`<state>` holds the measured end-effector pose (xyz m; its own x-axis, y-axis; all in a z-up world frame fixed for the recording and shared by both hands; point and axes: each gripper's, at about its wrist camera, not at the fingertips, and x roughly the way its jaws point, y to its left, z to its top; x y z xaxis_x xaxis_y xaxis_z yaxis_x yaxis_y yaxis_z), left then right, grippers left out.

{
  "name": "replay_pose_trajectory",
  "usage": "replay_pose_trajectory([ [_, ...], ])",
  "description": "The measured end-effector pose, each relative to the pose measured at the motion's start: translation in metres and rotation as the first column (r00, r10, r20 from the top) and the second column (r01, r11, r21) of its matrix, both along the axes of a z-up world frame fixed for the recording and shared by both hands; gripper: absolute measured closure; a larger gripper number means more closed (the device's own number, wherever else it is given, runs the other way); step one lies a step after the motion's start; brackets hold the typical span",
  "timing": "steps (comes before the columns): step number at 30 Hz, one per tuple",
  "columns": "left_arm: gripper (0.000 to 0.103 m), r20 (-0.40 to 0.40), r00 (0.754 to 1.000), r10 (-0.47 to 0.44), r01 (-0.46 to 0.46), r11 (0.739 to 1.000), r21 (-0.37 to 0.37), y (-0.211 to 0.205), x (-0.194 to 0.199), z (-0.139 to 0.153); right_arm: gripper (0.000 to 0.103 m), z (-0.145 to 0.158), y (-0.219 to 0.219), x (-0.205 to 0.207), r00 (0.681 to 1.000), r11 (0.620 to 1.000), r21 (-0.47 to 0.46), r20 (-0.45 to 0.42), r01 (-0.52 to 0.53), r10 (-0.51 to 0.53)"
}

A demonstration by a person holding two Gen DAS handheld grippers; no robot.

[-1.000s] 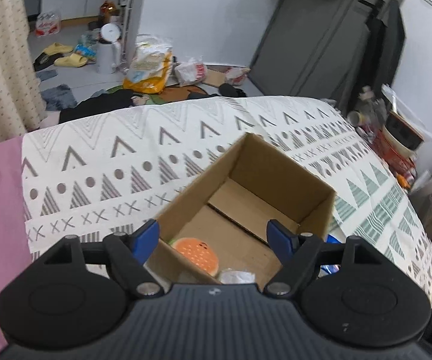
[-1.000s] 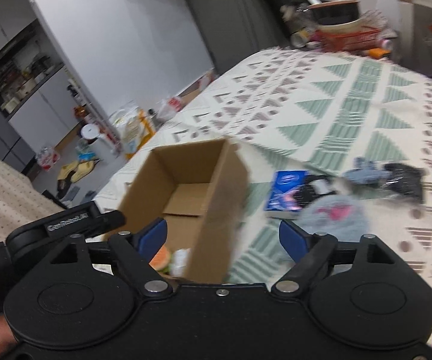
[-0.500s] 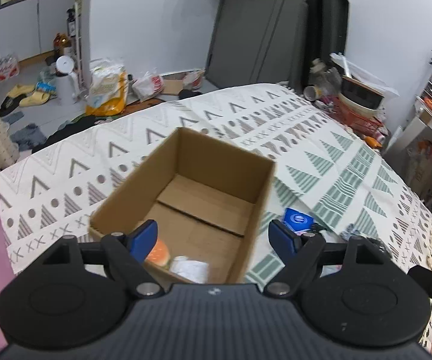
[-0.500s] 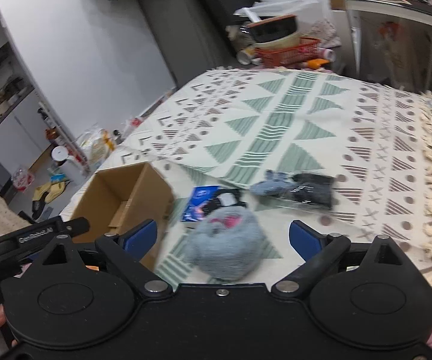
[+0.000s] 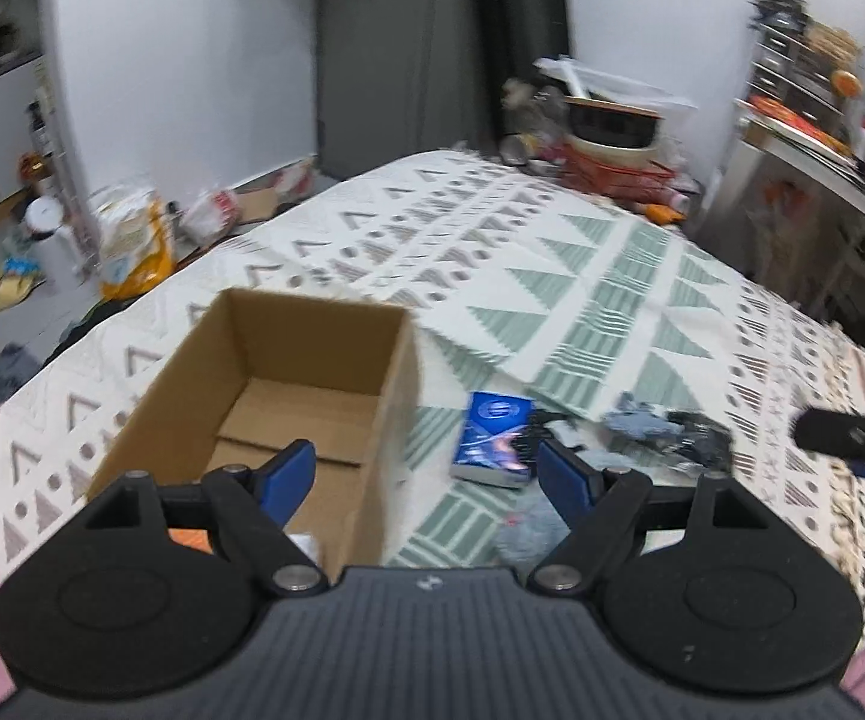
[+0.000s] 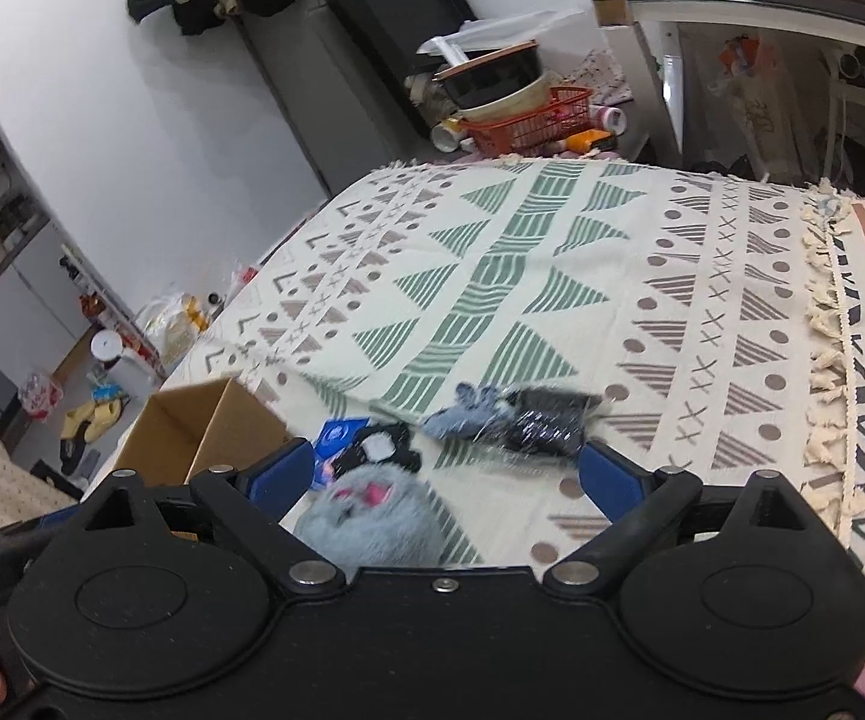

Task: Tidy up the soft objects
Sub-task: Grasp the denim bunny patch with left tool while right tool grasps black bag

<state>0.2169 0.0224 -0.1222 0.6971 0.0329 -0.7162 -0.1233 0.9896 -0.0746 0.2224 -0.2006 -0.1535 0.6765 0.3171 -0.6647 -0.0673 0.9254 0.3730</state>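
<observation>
Left gripper, lower centre of the left wrist view: jaws spread wide, nothing between the blue pads. Right gripper, lower centre of the right wrist view: jaws likewise wide apart and holding nothing. Open cardboard box left of centre, standing on the patterned blanket, with something orange and a pale item showing at its near corner. Blue packet lying flat just right of the box. Grey plush toy with pink markings low in the right wrist view, just ahead of the pads. Dark and blue-grey fabric bundle in clear wrap near the middle, beyond the plush. Motion blur throughout both views.
</observation>
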Motion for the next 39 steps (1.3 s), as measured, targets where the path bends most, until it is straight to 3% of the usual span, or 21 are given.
replay_pose_trajectory([
  [10, 0.023, -0.07, 0.995, -0.069, 0.067, 0.997, -0.039, -0.023, 0.043, 0.0, 0.008, -0.018, -0.03, 0.033, 0.992, 0.987, 0.115, -0.075, 0.114, -0.106],
  [13, 0.023, -0.079, 0.991, -0.106, 0.099, 0.992, -0.083, -0.03, 0.058, 0.0, 0.008, -0.034, -0.034, 0.034, 0.991, 0.982, 0.144, -0.068, 0.123, -0.115],
  [17, 0.023, -0.095, 0.981, -0.169, 0.165, 0.985, -0.051, -0.05, 0.078, -0.001, 0.009, -0.06, -0.041, 0.04, 0.981, 0.972, 0.164, -0.12, 0.171, -0.152],
  [20, 0.023, -0.098, 0.979, -0.179, 0.172, 0.983, -0.07, -0.059, 0.093, -0.004, 0.014, -0.07, -0.048, 0.046, 0.973, 0.965, 0.168, -0.14, 0.203, -0.181],
  [28, 0.023, -0.107, 0.976, -0.188, 0.166, 0.969, -0.185, -0.07, 0.124, -0.039, 0.025, -0.096, -0.06, 0.059, 0.963, 0.932, 0.274, -0.192, 0.236, -0.188],
  [36, 0.026, -0.132, 0.97, -0.205, 0.168, 0.954, -0.248, -0.068, 0.145, -0.069, 0.03, -0.115, -0.056, 0.077, 0.958, 0.929, 0.289, -0.232, 0.231, -0.167],
  [39, 0.027, -0.141, 0.965, -0.221, 0.175, 0.944, -0.279, -0.069, 0.151, -0.08, 0.036, -0.126, -0.057, 0.082, 0.952, 0.927, 0.291, -0.261, 0.237, -0.161],
])
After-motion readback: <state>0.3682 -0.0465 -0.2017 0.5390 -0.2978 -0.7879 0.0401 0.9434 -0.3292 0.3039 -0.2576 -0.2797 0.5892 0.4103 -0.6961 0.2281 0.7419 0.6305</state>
